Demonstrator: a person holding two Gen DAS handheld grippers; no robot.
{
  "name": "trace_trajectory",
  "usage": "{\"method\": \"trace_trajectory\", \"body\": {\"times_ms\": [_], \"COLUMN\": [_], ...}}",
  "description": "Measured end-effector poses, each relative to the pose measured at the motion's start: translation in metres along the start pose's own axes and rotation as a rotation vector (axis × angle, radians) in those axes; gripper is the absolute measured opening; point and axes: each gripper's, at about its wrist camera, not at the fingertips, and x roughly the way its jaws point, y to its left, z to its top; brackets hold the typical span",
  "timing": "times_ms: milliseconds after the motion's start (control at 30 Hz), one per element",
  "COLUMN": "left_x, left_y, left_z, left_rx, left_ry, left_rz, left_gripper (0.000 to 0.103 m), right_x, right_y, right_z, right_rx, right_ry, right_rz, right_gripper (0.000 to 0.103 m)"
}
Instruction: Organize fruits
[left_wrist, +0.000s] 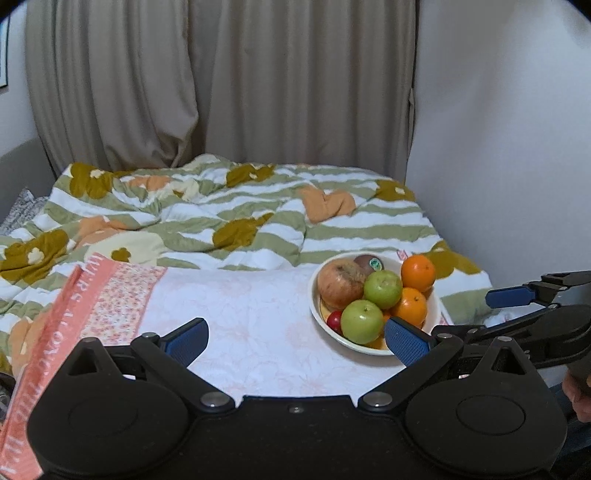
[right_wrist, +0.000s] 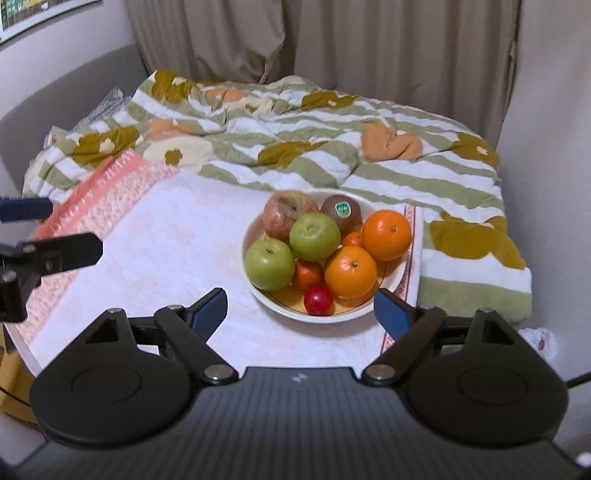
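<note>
A cream bowl (right_wrist: 258, 291) (left_wrist: 317, 314) sits on a pink-and-white cloth and holds two green apples (right_wrist: 269, 264) (right_wrist: 314, 236), a reddish apple (right_wrist: 284, 214), a kiwi with a sticker (right_wrist: 341, 212), two large oranges (right_wrist: 351, 271) (right_wrist: 386, 234), small mandarins (right_wrist: 308, 273) and a small red fruit (right_wrist: 318, 300). My right gripper (right_wrist: 301, 312) is open and empty just in front of the bowl; it also shows at the right edge of the left wrist view (left_wrist: 517, 306). My left gripper (left_wrist: 295, 341) is open and empty, left of the bowl; it also shows at the left edge of the right wrist view (right_wrist: 48, 232).
The cloth (right_wrist: 155, 251) covers a small table with a round front-left edge. Behind it lies a rumpled green-striped floral duvet (right_wrist: 332, 147) on a bed. Beige curtains (left_wrist: 221, 81) hang at the back, a white wall (left_wrist: 498, 129) at the right.
</note>
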Motion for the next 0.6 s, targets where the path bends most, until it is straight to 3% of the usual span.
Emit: {"method": "trace_trajectory", "body": {"times_ms": [300, 600], "left_x": [-0.049, -0.064], "left_y": [0.025, 0.071], "left_z": [0.01, -0.004], "left_rx": [-0.023, 0.003], "left_ry": [-0.031, 0.013], "left_rz": [0.029, 0.055], "left_gripper": [0.103, 0.103], "right_x": [-0.057, -0.08], "right_y": [0.022, 0.065], "right_z": [0.009, -0.005], "right_rx": [0.118, 0.184], "right_ry": [-0.049, -0.017], "right_rz": [-0.089, -0.174], "right_gripper": [0.103, 0.103]}}
